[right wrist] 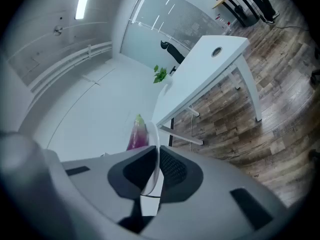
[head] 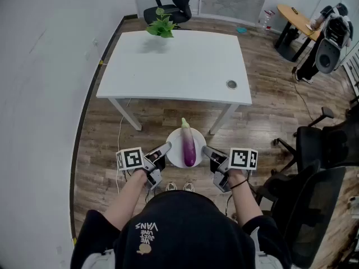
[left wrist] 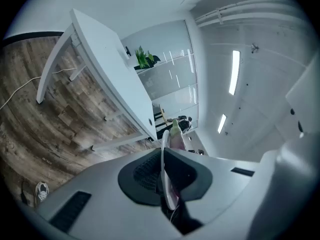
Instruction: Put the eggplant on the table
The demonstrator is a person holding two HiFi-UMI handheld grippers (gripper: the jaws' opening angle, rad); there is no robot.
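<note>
**Eggplant up on its plate, table not yet reached**

I hold a round white plate point(head: 175, 145) between the two grippers. On it lies the long purple eggplant with a pale green stem end point(head: 189, 148), and the stem points toward the table. The left gripper point(head: 164, 150) is clenched on the left rim of the plate. In the left gripper view the thin rim stands edge-on between the dark pads, and both press on it. The right gripper point(head: 208, 152) does the same on the right rim — its own view shows the rim pinched between the pads, with the eggplant just behind. So both are grasping the plate, not the eggplant itself.

The plate hangs above the brown wooden plank floor point(head: 151, 122), in front of my body. It is near the front edge of the white rectangular table point(head: 174, 66) but apart from it. On the table top I see a small green leafy plant point(head: 161, 26) at the far edge and a round cable hole point(head: 231, 84) near the right front corner.

As I judge it, the lifting is done and the carrying is the step in hand. What is left — to bring the plate forward over the table top, set it down flat and release both rims. Both sides should be kept level, otherwise the eggplant may roll off.
</note>
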